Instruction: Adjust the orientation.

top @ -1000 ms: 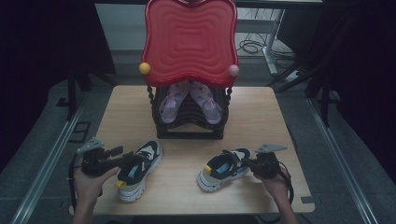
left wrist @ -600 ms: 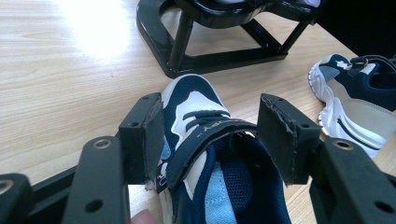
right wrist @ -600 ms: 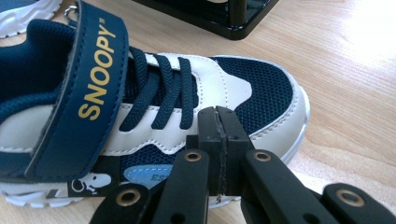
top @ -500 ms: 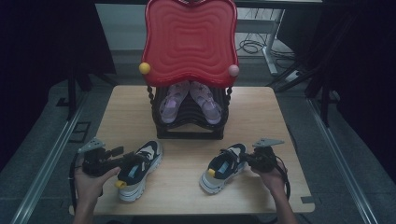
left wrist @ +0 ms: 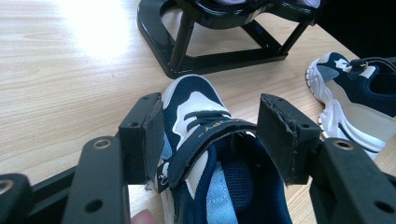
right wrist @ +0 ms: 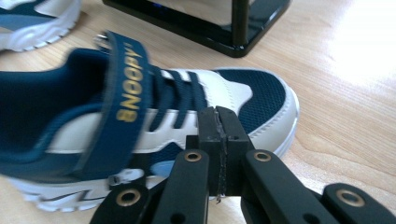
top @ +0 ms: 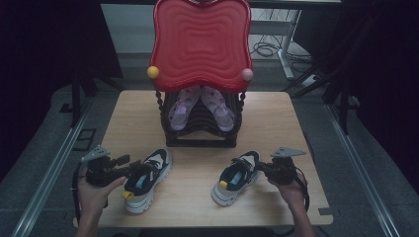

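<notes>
Two navy and white sneakers lie on the wooden table (top: pixel 276 123). My left gripper (top: pixel 134 170) (left wrist: pixel 210 121) is open, its jaws on either side of the left sneaker (top: pixel 147 178) (left wrist: pixel 196 100) at the strap; the right-hand pad (left wrist: pixel 275 133) stands clear of it. The right sneaker (top: pixel 236 177) (right wrist: pixel 187 98), with "SNOOPY" on its strap, lies on its sole with its toe toward the near edge. My right gripper (top: pixel 261 168) (right wrist: pixel 219 133) is shut, pads pressed together with nothing between them, right beside that sneaker's side.
A black shoe rack (top: pixel 202 133) (left wrist: pixel 210 60) stands at the middle back of the table and holds a pair of pink sandals (top: pixel 180 111). A red wavy panel (top: pixel 200 47) rises above it. Bare wood lies between the two sneakers.
The right sneaker has turned a little, its toe swinging toward the near edge, and my right gripper has shifted slightly with it. The left gripper and its sneaker have kept still.
</notes>
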`<action>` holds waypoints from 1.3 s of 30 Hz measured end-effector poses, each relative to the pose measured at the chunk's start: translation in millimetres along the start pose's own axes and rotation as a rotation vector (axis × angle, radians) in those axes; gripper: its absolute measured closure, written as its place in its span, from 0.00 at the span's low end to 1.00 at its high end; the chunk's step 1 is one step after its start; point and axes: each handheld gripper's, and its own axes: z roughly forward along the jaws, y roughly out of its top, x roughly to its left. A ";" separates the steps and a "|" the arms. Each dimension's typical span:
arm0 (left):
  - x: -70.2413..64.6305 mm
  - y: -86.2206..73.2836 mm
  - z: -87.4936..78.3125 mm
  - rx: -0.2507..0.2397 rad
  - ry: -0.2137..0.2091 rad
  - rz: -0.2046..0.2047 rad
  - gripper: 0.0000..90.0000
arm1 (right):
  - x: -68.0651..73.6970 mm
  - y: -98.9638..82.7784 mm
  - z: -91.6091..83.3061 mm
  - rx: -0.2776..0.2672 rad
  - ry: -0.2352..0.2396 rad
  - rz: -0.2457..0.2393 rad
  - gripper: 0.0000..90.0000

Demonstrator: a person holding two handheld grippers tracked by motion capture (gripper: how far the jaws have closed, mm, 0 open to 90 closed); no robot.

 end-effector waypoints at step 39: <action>2.6 -0.4 -1.9 -0.004 0.000 -0.004 0.46 | 112.4 60.9 28.9 0.084 0.242 -0.255 1.00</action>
